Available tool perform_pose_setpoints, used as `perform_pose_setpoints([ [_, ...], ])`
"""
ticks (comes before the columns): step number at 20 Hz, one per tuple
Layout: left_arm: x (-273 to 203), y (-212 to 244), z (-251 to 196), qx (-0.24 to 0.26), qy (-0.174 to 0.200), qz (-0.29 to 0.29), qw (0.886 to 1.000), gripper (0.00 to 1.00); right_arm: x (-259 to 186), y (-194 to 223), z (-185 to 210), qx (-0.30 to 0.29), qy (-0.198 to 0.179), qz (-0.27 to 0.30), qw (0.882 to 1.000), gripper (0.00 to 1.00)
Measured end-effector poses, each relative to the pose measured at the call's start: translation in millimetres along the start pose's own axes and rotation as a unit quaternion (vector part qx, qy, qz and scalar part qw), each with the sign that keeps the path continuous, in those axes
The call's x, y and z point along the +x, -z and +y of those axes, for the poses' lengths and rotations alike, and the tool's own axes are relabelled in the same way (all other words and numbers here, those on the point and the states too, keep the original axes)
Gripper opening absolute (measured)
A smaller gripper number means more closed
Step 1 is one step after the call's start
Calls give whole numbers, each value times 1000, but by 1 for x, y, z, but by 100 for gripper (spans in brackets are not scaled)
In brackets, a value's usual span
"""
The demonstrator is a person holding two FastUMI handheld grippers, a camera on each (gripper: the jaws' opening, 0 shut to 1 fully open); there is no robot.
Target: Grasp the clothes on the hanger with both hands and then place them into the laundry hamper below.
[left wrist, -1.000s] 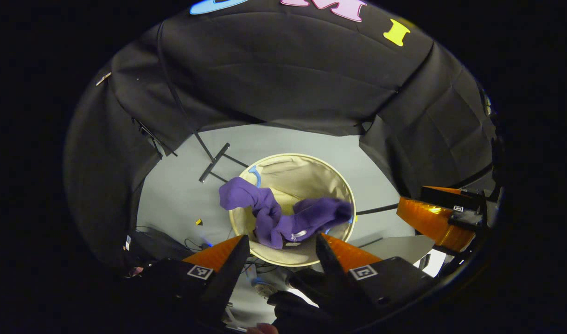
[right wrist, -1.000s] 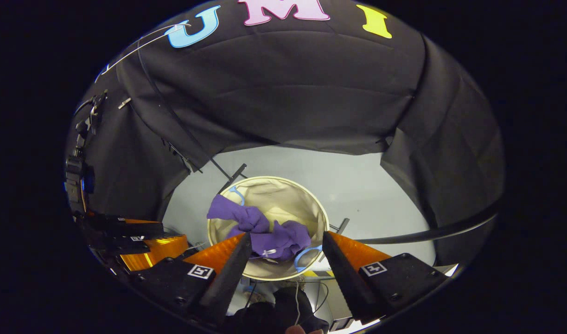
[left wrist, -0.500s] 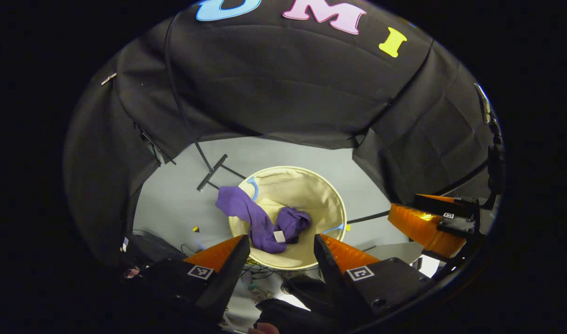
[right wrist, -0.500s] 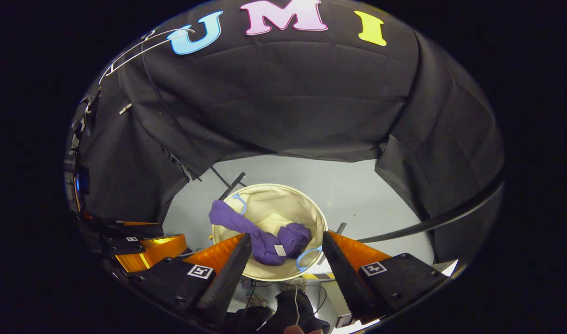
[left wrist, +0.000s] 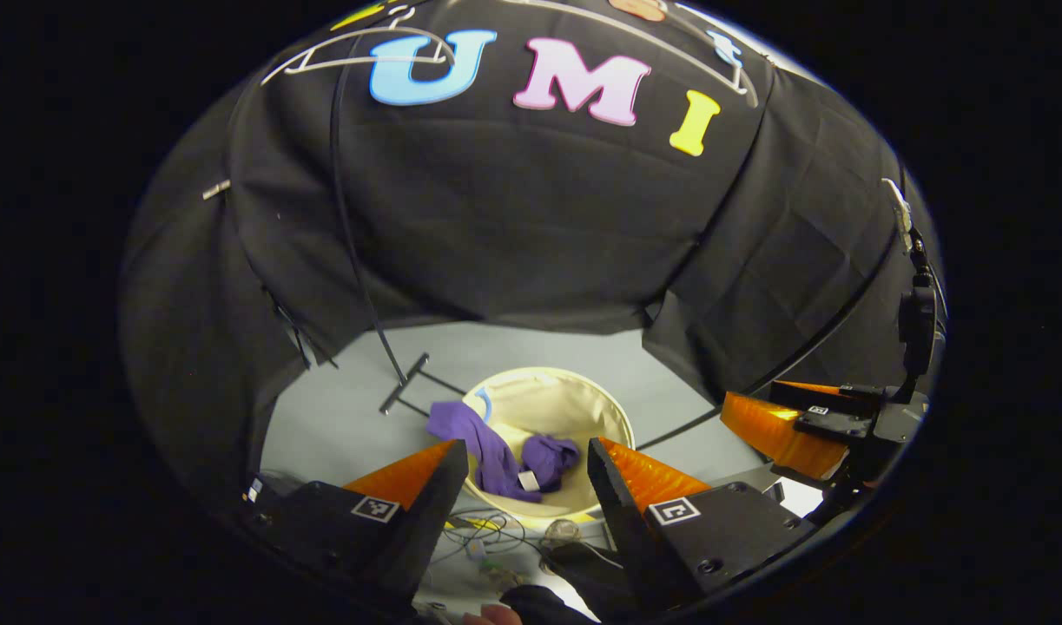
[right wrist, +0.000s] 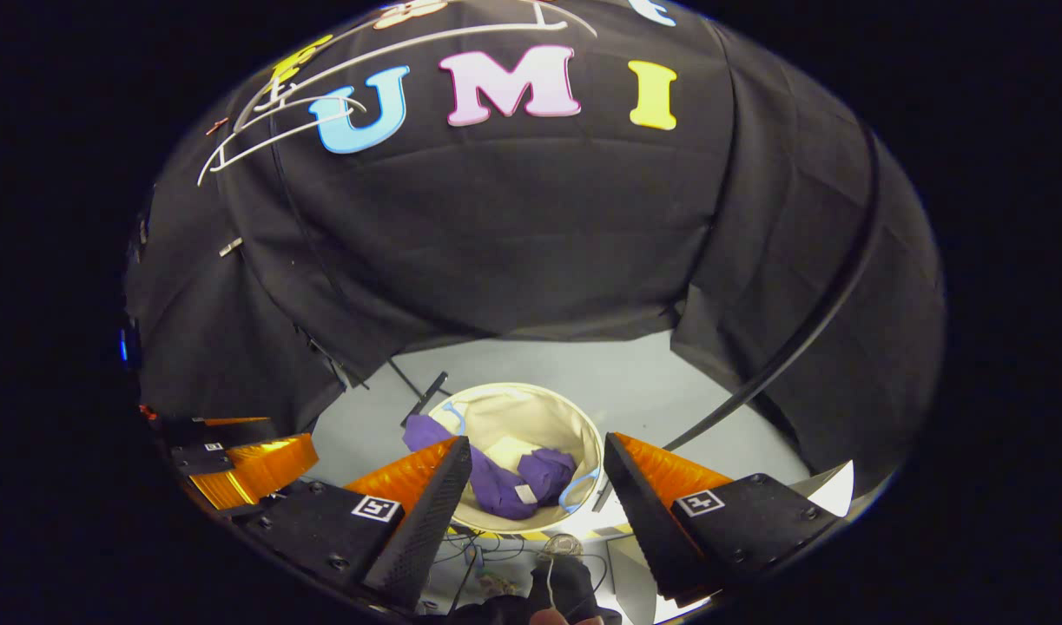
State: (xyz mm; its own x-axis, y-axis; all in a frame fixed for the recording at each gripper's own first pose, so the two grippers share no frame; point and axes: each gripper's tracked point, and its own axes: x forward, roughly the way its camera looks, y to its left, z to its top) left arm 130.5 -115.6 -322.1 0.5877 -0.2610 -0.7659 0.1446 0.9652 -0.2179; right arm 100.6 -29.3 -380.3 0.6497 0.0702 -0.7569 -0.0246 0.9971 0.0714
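The purple garment (left wrist: pixel 496 451) lies bunched inside the round cream laundry hamper (left wrist: pixel 583 408) on the floor, one end draped over its left rim. My left gripper (left wrist: pixel 526 445) hangs open well above it, holding nothing. In the right gripper view the garment (right wrist: pixel 496 482) sits in the hamper (right wrist: pixel 517 412) below my open, empty right gripper (right wrist: pixel 537 441). The right gripper (left wrist: pixel 791 421) shows at the right of the left gripper view, and the left gripper (right wrist: pixel 244 456) at the left of the right gripper view. Bare white hangers (left wrist: pixel 366 56) (right wrist: pixel 279 121) hang at the top.
A black stand pole (left wrist: pixel 357 260) runs down to a foot (left wrist: pixel 405 395) on the grey floor left of the hamper. Cables (left wrist: pixel 496 529) lie on the floor in front of it. A curved black bar (right wrist: pixel 791 347) crosses the right side. Blue handles (right wrist: pixel 578 490) sit on the hamper's rim.
Both grippers have risen away from the hamper, which now looks smaller. The garment has dropped from the rim deeper into the hamper. The hangers have come into view at the top.
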Motion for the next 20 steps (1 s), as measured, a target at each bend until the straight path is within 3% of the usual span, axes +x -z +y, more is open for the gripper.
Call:
perform_pose_setpoints([
  [8, -116, -67, 10, 25, -4, -155, 988, 88, -110, -71, 35, -12, 20, -134, 991, 99],
  [16, -218, -97, 16, 34, 0, -287, 957, 88, -202, -132, 73, -17, 17, -240, 971, 99],
  [20, -261, -118, 23, 53, -21, -336, 940, 88, -235, -150, 83, -19, 11, -275, 961, 98],
])
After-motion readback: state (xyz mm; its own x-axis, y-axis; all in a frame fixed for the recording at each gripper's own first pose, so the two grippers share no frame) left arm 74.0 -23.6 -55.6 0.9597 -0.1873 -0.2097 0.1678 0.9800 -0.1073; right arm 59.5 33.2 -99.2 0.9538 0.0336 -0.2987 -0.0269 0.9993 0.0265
